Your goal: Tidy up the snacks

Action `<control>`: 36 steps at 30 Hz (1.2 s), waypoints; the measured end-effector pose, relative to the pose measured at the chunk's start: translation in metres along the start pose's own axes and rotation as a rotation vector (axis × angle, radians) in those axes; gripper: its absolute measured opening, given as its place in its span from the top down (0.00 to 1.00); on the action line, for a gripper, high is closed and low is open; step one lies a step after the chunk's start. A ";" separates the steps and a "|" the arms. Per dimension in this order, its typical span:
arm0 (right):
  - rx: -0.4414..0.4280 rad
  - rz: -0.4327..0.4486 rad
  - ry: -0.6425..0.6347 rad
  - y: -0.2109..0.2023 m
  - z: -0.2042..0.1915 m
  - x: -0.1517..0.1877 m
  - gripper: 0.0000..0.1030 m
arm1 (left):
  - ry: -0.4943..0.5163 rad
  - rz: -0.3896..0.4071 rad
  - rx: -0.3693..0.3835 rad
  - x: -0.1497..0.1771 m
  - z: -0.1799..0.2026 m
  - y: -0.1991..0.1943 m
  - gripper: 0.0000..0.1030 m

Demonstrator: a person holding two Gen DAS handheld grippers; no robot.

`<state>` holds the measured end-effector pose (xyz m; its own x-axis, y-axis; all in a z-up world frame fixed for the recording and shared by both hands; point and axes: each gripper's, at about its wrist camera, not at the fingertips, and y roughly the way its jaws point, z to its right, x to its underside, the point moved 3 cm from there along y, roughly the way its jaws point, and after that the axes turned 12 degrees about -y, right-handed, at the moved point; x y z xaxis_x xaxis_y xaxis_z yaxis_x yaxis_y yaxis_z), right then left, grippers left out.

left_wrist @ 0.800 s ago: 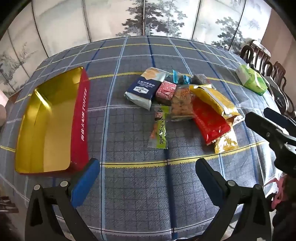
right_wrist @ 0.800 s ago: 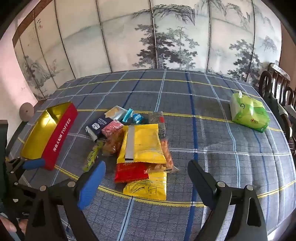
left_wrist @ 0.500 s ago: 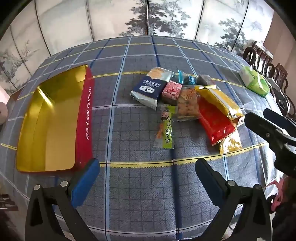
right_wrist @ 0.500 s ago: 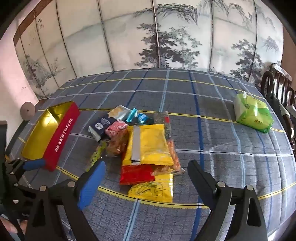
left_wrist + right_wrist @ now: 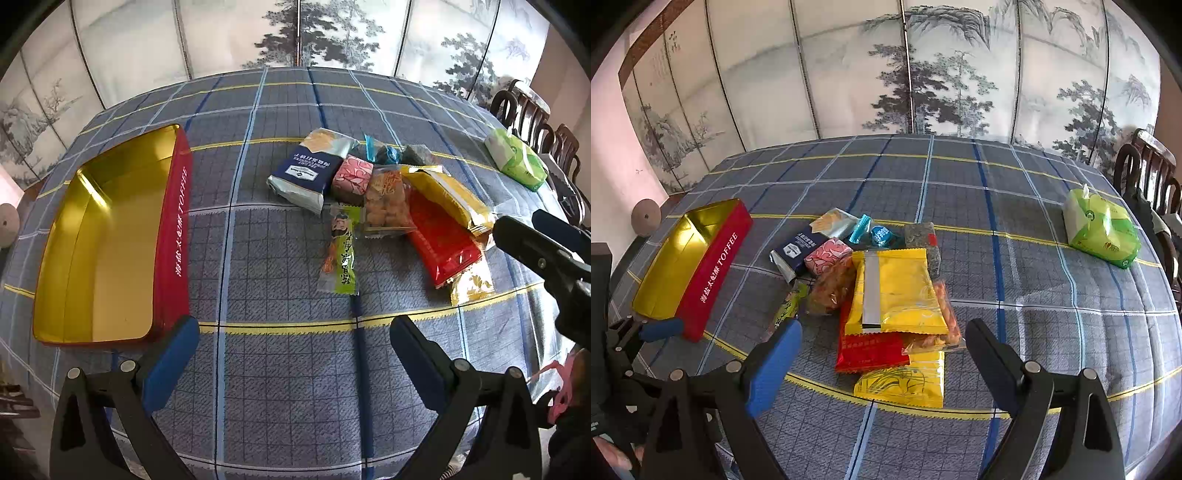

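A pile of snack packets lies mid-table: a navy packet point(image 5: 308, 171), a pink one point(image 5: 352, 177), a green stick packet point(image 5: 341, 251), a red packet point(image 5: 441, 236) and a big yellow bag point(image 5: 895, 291). An open red toffee tin point(image 5: 110, 236) with a gold inside stands empty at the left; it also shows in the right wrist view point(image 5: 690, 266). My left gripper point(image 5: 291, 350) is open and empty, near the table's front edge between the tin and the pile. My right gripper point(image 5: 882, 354) is open and empty, just in front of the yellow bag.
A green tissue pack point(image 5: 1102, 229) lies at the table's far right. Dark wooden chairs point(image 5: 1148, 173) stand beyond the right edge. A painted folding screen point(image 5: 905, 74) closes the back. The plaid tablecloth point(image 5: 280, 387) covers the table.
Both grippers have drifted slightly, so the pile and tin shift a little in view. Both stay open and nothing was picked up.
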<state>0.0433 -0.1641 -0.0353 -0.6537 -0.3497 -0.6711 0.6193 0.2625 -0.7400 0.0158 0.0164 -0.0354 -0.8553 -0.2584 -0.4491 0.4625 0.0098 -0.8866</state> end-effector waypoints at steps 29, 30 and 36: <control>-0.009 -0.017 -0.005 0.004 -0.001 -0.004 0.10 | 0.000 -0.010 -0.010 0.001 -0.001 0.007 0.00; -0.010 -0.016 -0.004 0.004 -0.001 -0.004 0.10 | 0.001 -0.009 -0.009 0.000 -0.001 0.007 0.00; -0.013 -0.017 -0.004 0.003 -0.001 -0.004 0.10 | 0.004 -0.008 -0.013 0.000 -0.001 0.008 0.00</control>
<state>0.0480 -0.1611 -0.0350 -0.6623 -0.3579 -0.6582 0.6023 0.2681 -0.7519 0.0190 0.0170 -0.0425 -0.8599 -0.2544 -0.4426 0.4529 0.0199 -0.8913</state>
